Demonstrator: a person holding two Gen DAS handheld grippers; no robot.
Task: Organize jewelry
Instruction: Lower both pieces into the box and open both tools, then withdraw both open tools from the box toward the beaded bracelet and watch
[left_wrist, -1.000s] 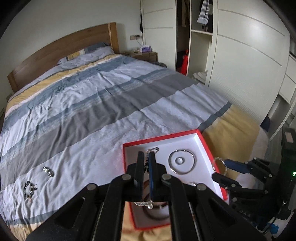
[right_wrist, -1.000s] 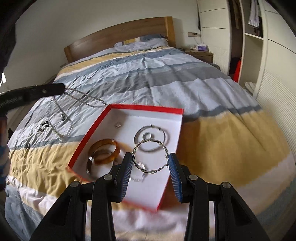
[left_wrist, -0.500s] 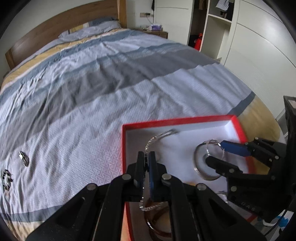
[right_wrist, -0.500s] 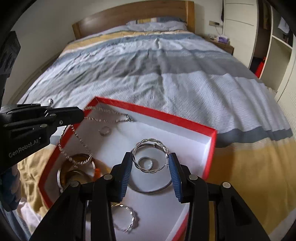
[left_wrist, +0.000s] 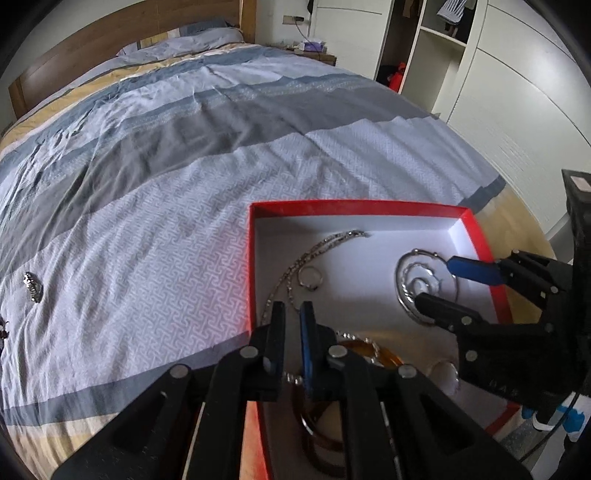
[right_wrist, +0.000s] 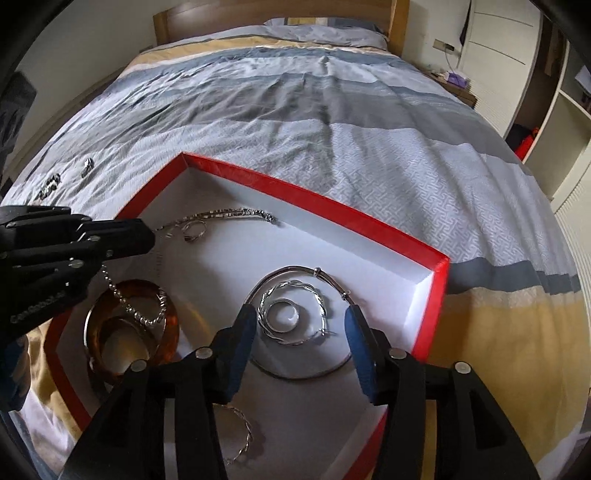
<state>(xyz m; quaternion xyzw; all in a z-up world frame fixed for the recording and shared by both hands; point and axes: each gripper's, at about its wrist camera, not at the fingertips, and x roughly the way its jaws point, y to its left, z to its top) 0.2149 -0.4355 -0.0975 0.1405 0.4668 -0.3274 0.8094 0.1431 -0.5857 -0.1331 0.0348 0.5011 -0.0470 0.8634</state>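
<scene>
Between the spread fingers of our right claw (right_wrist: 301, 347) lies the twisted silver hoop (right_wrist: 293, 317), resting on the white floor of the red box (right_wrist: 314, 206) inside a larger plain bangle (right_wrist: 301, 373), with a small ring at its centre. We judge the hoop is set down and free, so the right claw should lift straight up and back, keeping its blue pads off the wire.

Our left claw (left_wrist: 292, 314) has its fingers pressed nearly together, and whether it pinches the chain (right_wrist: 221, 216) we cannot tell for sure. The chain runs from its tip forward across the box floor and back over the amber bangles (right_wrist: 129, 328). To finish well, we should lower the chain, let it go only once it lies slack, and withdraw without snagging the links.

Beyond the box, to the left of the left claw, small loose pieces (left_wrist: 32, 286) lie on the bed (left_wrist: 184, 147), probably next in line.

The right wrist view shows the hoop, the rings and the chain's loop over the bangles plainly; the left wrist view hides the bangles behind its own fingers, yet shows both claws at the box together.
</scene>
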